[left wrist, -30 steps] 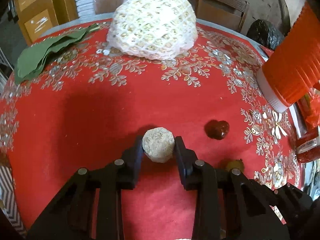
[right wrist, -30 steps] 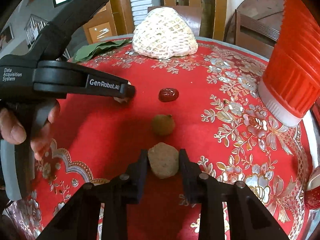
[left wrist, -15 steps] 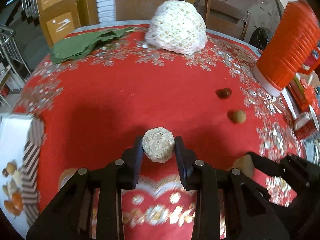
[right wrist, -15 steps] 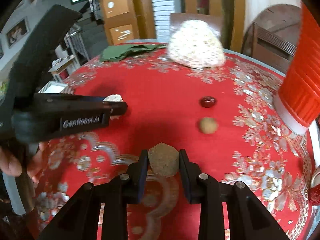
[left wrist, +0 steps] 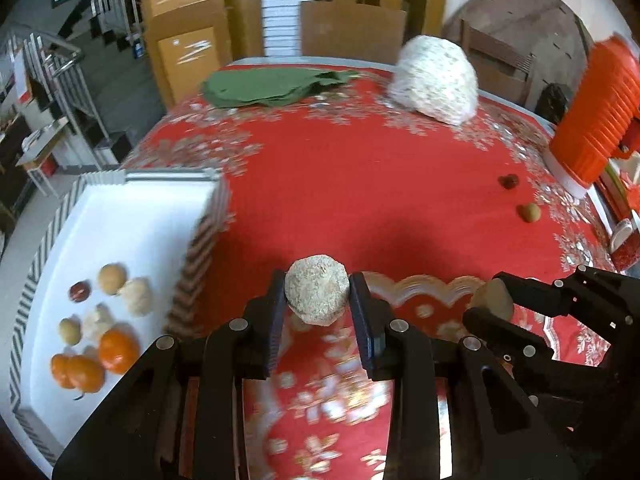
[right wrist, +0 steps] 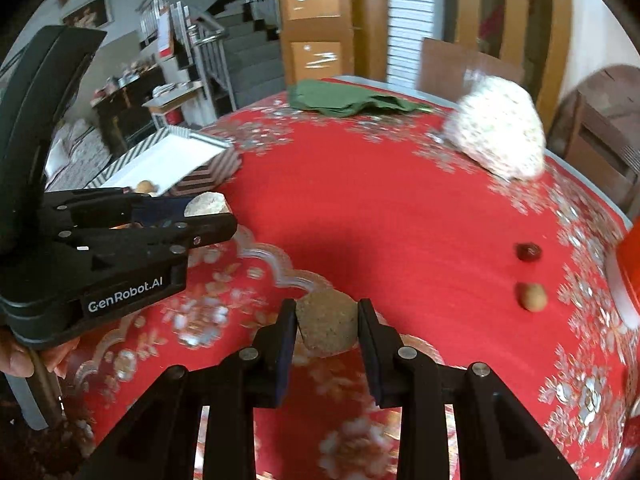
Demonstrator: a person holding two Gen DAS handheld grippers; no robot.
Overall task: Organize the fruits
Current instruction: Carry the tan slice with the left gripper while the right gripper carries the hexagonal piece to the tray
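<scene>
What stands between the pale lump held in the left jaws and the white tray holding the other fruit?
Only the tray's striped near wall; the pale lump in the left gripper must clear it. The red cloth between is bare.

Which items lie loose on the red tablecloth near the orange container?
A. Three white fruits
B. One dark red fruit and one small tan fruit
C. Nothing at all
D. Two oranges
B: a dark red fruit and a small tan fruit lie apart on the tablecloth beside the orange container.
</scene>
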